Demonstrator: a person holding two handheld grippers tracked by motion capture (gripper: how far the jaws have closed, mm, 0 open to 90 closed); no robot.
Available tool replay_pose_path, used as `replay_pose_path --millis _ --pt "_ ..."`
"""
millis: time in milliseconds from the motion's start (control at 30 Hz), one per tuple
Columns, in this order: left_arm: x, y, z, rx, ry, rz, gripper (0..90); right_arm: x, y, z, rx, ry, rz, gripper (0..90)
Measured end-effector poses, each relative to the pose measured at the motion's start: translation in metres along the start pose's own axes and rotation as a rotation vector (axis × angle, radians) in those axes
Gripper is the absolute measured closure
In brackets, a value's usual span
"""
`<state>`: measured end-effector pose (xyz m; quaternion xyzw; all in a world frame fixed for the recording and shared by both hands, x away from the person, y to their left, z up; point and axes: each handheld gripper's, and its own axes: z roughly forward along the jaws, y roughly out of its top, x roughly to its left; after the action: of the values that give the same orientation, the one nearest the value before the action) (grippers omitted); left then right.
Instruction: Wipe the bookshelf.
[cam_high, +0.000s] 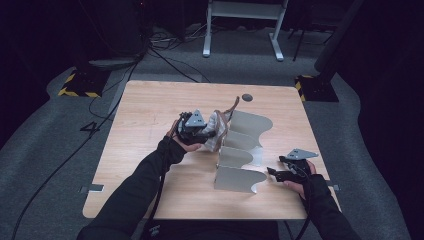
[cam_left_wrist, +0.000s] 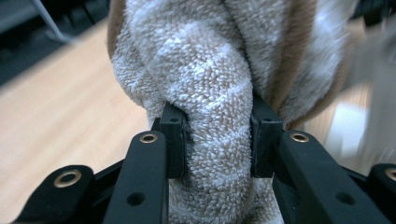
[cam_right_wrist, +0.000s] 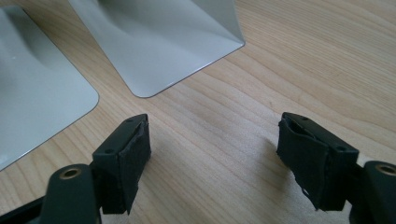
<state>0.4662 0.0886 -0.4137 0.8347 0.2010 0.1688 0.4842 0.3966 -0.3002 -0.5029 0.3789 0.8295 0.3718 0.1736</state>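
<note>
**Left gripper clamped on towel at the rack; right gripper spread, idle**

Left gripper (cam_left_wrist: 217, 135): jaws pressed onto a bunched fold of towel (cam_left_wrist: 210, 70), pads biting in from both sides. Towel is terry, looped pile, off-white with tan stripes, twisted into a thick roll. In the high view the left gripper (cam_high: 207, 134) holds it against the left side of the rack (cam_high: 242, 150), near the rack's far end.

Right gripper (cam_right_wrist: 215, 154): jaws spread wide, nothing between them, bare wood under them. Pads are black, with rough, worn faces. In the high view the right gripper (cam_high: 272, 172) sits just right of the rack's near end, resting low over the table.

Rack: bent sheet metal, matte grey, several upright dividers with wavy top edges and rounded corners, flat feet on the table. Slots right of the towel hold nothing that I can see.

Table (cam_high: 150, 110): light wood grain, rounded corners, a small dark round disc (cam_high: 246, 97) beyond the rack's far end. Grey carpet around it, cables (cam_high: 100, 107) trailing left of the rack, a white frame (cam_high: 245, 25) at the back, room dark.
</note>
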Motion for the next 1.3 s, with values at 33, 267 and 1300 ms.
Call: replay_pose_path --millis 33,267,1300 --pt "0.0 0.006 0.0 -0.015 0.014 0.006 66.3 0.0 0.0 0.0 0.0 0.0 0.0 25.9" --pt "0.007 0.018 0.032 0.005 0.052 -0.021 66.3 0.0 0.0 0.0 0.0 0.0 0.0 25.8" --pt "-0.033 -0.033 -0.031 0.087 -0.034 0.025 66.4 0.0 0.0 0.0 0.0 -0.002 0.0 25.6"
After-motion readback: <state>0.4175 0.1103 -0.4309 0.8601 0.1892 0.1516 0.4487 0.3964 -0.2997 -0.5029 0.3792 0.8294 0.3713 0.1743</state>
